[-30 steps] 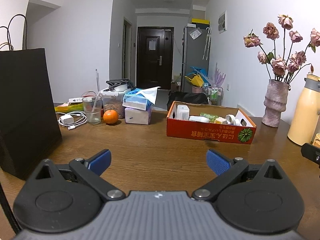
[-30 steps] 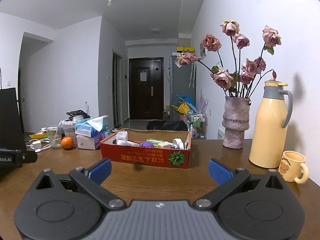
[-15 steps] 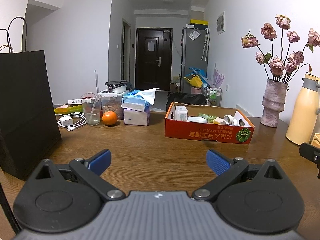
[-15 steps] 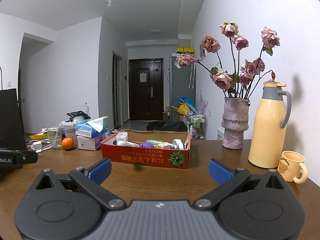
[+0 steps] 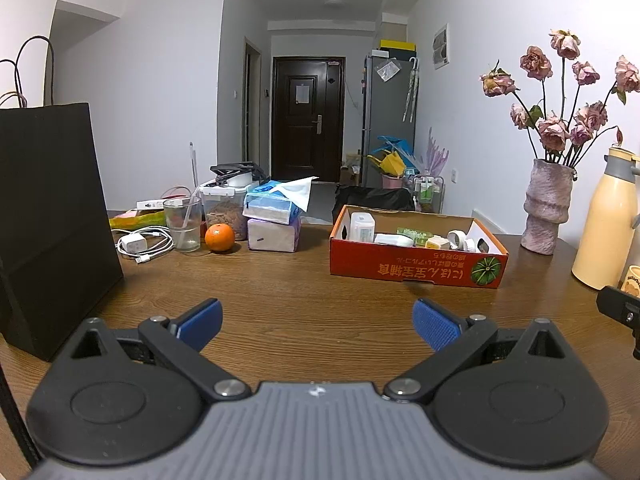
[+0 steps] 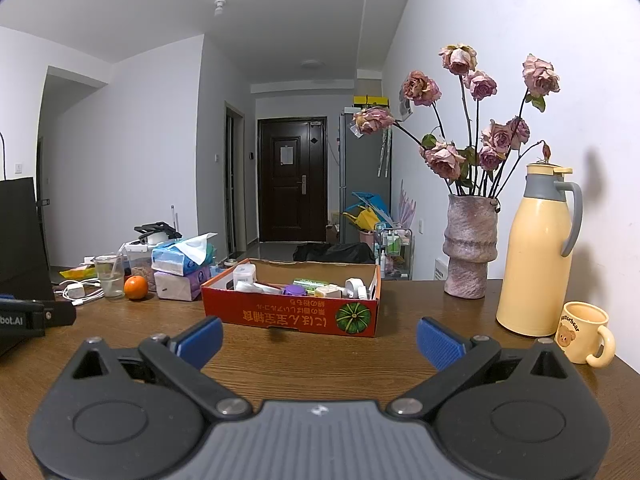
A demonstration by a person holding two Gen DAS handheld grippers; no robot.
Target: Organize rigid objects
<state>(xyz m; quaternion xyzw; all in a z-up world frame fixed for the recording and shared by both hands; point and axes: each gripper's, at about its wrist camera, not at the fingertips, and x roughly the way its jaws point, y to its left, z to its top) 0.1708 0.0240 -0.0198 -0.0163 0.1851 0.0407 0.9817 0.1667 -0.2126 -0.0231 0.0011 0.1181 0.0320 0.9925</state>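
The left hand-held gripper [image 5: 316, 320] and the right hand-held gripper [image 6: 318, 338] both gape wide, holding nothing, level above the wooden worktop [image 5: 300, 296]; ahead of each sits the red cardboard box [image 6: 290, 316] already holding small bottles and packets; whether sorting is ending or starting there is unclear; an orange [image 5: 219, 237], charger [image 5: 132, 244] and glass [image 5: 183, 224] lie farther left.

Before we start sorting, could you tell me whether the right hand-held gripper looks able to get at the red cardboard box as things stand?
Probably yes: the right hand-held gripper is open, and only bare wooden table lies between it and the red cardboard box, straight ahead.
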